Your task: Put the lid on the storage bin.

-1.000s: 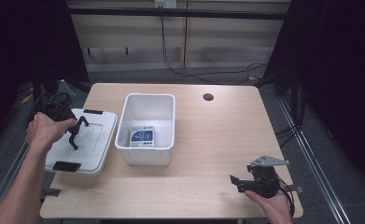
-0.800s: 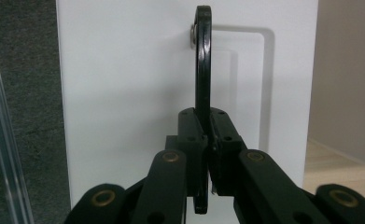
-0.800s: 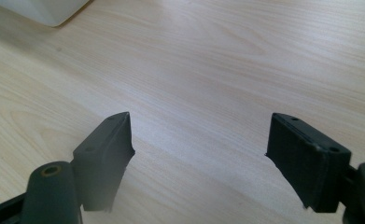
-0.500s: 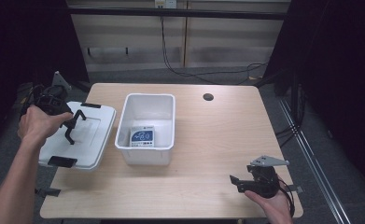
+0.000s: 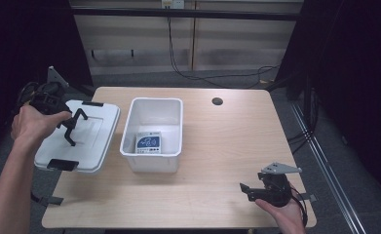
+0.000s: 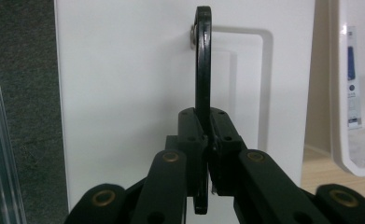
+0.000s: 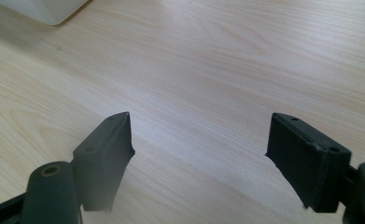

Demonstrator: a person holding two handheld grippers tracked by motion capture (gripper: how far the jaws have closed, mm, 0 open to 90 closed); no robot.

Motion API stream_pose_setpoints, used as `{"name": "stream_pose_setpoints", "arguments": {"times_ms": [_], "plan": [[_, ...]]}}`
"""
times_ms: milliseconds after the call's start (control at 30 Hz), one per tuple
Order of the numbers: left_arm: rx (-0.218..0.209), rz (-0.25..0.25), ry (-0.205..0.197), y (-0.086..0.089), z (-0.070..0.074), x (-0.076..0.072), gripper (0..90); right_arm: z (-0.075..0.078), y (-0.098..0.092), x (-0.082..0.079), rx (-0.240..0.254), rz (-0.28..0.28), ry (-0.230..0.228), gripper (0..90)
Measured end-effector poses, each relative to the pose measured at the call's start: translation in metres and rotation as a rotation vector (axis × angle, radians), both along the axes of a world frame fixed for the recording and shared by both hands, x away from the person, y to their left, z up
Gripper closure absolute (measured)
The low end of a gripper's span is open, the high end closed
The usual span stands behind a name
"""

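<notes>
In the white bin (image 5: 154,146), blue-printed label (image 5: 148,142), writing perhaps too small.

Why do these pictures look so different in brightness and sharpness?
High view: the table is evenly lit, the room around it dark. Left gripper view: the white lid is bright and flat, its black handle sharp. Right gripper view: the wood grain is crisp, with a soft shadow between the jaws.

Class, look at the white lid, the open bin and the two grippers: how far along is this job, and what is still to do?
Done: the left gripper has clamped the black handle of the white lid. In hand: the lid hangs tilted, beside the open bin, which holds a small blue-and-white box. Left, probably: setting the lid on the bin. The right gripper waits open over the table.
</notes>
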State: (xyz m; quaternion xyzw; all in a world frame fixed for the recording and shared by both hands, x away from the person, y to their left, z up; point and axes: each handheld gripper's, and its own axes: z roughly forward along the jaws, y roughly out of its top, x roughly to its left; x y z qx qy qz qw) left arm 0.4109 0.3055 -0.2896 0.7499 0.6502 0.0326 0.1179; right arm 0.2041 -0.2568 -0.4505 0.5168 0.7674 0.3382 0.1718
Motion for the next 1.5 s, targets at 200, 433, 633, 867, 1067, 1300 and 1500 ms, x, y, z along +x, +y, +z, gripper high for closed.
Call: {"name": "stream_pose_setpoints", "arguments": {"times_ms": [200,433,633,867,1067,1300,1500], "plan": [[-0.009,0.000,-0.005,-0.002,0.010,0.000,85.2,0.000,0.000,0.000,0.001,0.001,0.001,21.6],[-0.016,-0.007,-0.026,-0.002,0.026,-0.002,85.2,0.000,0.000,0.000,0.001,0.000,0.000,21.6],[-0.034,-0.019,-0.019,-0.007,0.028,-0.001,85.2,0.000,0.000,0.000,0.001,0.005,-0.001,21.6],[-0.030,-0.042,-0.033,-0.026,0.033,0.001,85.2,0.000,0.000,0.000,0.003,-0.001,0.003,21.2],[-0.037,-0.055,-0.058,-0.040,0.051,0.000,85.2,0.000,0.000,0.000,-0.002,0.006,0.001,21.2],[-0.061,-0.046,-0.072,-0.060,0.060,0.002,85.2,0.000,0.001,-0.001,-0.001,0.007,0.004,21.2],[-0.085,-0.014,-0.066,-0.077,0.056,0.006,85.2,0.000,0.001,0.000,-0.002,0.013,0.001,21.2]]}}
